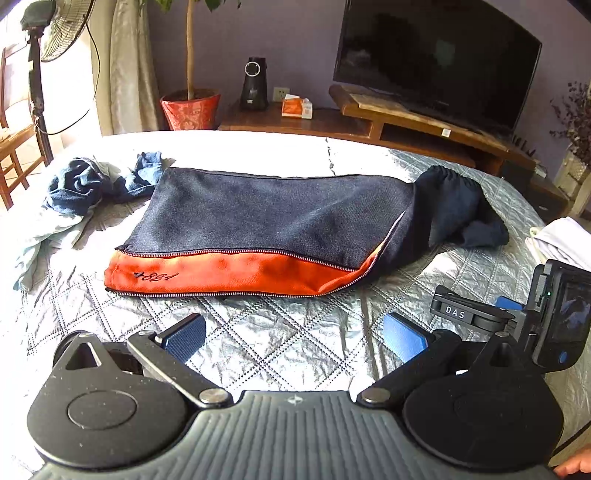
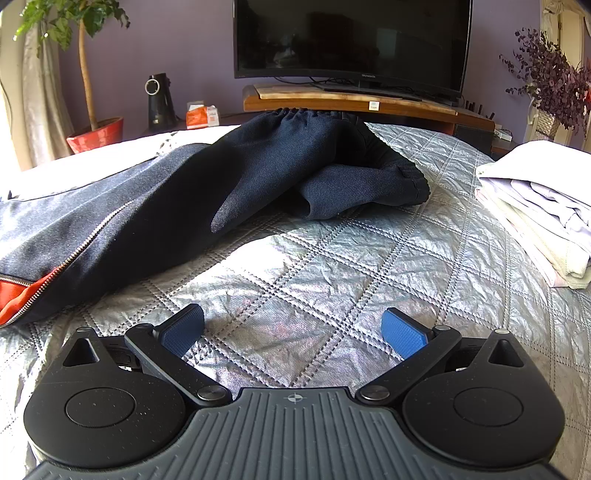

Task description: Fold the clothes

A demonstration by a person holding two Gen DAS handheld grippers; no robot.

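Observation:
A dark navy garment (image 1: 266,214) with an orange zippered panel (image 1: 221,275) lies flat across the quilted bed. Its elastic waistband end (image 1: 458,206) is bunched at the right. In the right wrist view the same garment (image 2: 229,184) fills the left and middle, its gathered end (image 2: 362,184) folded over. My left gripper (image 1: 293,338) hovers open over bare quilt, just short of the garment's near edge. My right gripper (image 2: 293,334) is also open, over quilt to the right of the garment. The right gripper's body (image 1: 517,314) shows at the left wrist view's right edge.
A crumpled blue denim garment (image 1: 85,184) and pale cloth (image 1: 40,236) lie at the bed's left. A stack of folded light clothes (image 2: 535,206) sits at the right. Beyond the silver quilt (image 2: 314,266) stand a TV (image 2: 351,40), wooden stand (image 2: 351,99), potted plant (image 1: 190,110) and fan (image 1: 55,33).

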